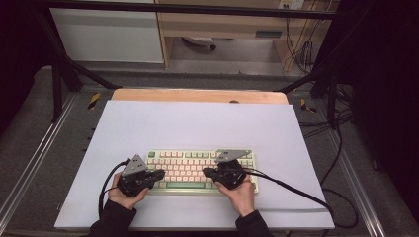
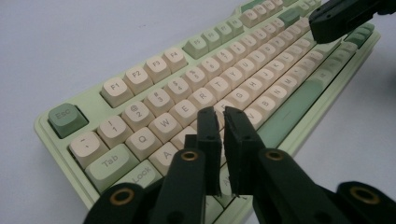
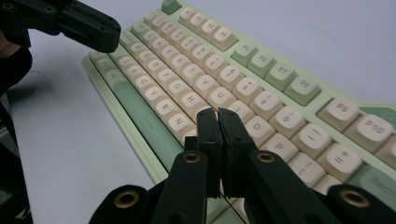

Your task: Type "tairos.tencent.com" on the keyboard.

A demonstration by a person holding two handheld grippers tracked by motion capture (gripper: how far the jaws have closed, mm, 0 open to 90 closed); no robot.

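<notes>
A person is sitting at the near edge of a desk (image 1: 148, 123) covered by a pale sheet, holding a gripper in each hand over a keyboard (image 1: 184, 155).

The left gripper (image 1: 159, 175) is hovering over the left end of the keys, with its jaws nearly shut, a thin gap between them, and nothing held. In the left gripper view the tips are pointing over the letter rows near the A and S keys.

The right gripper (image 1: 207, 172) is hovering over the right half of the letter keys, with its jaws all but closed and empty. In the right gripper view the tips are sitting just above the keys near the right end of the letter rows.

The keyboard is lying flat near the front of the desk, cream keys in a pale green case, long side facing the person.

Risk, as a judgement: the closed tips are broader than one key, so a press could catch two keys at once, and a slanted push could slide the keyboard on the smooth sheet. The two grippers are pointing towards each other and could collide mid-board.

Beyond the keyboard the sheet is lying bare to the far wooden edge, with open room on both sides. Cables (image 1: 291, 190) are trailing off to the right.
</notes>
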